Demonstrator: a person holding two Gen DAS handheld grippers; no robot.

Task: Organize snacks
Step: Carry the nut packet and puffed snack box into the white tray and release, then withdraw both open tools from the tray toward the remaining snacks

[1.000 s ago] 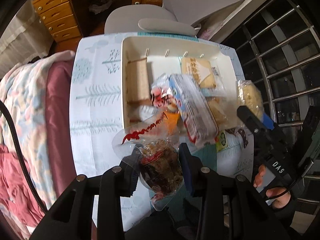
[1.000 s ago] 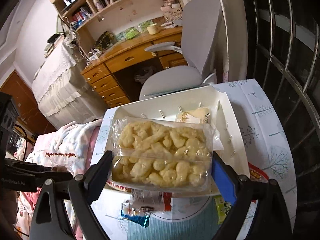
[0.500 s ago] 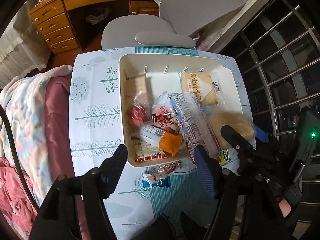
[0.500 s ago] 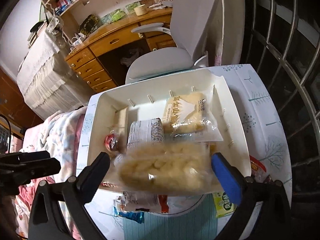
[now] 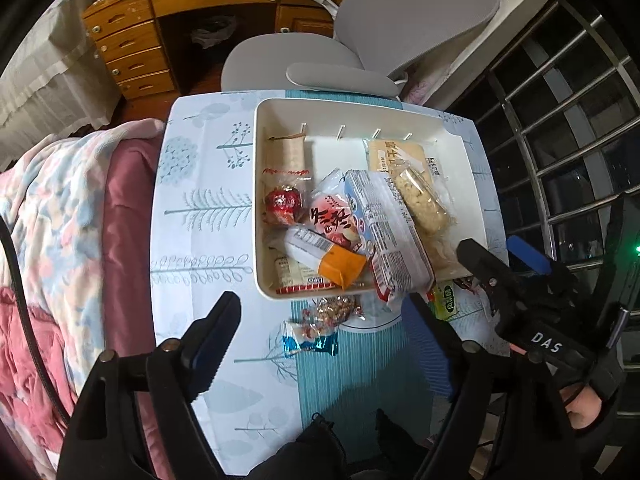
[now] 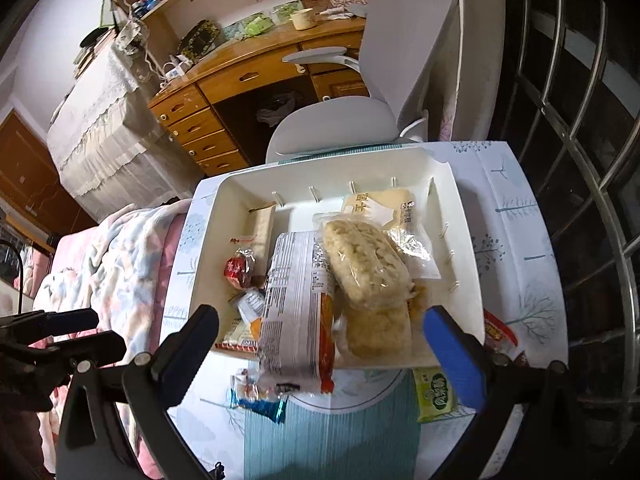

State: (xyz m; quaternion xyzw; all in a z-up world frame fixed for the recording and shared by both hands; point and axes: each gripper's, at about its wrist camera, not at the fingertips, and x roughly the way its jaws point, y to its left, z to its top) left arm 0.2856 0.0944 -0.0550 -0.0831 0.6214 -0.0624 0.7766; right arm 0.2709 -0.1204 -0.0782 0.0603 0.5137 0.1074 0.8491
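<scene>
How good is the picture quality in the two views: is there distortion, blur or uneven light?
Left wrist view: strong fisheye bending with dark round corners; the white plastic tray looks sharp and evenly lit. Right wrist view: the same bending curves the metal window bars; the window side is dark, and the clear bag of pale puffed snacks looks slightly soft.

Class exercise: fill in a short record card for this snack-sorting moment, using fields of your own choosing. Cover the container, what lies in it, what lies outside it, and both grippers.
Container: white tray on a patterned tablecloth
In tray: puffed snack bag, long striped packet overhanging the front rim, red wrapped sweet, orange-ended packet
Outside tray: blue-edged wrapper, green packet
Left gripper: open, holding nothing
Right gripper: open, holding nothing
Background: grey chair, wooden desk
</scene>
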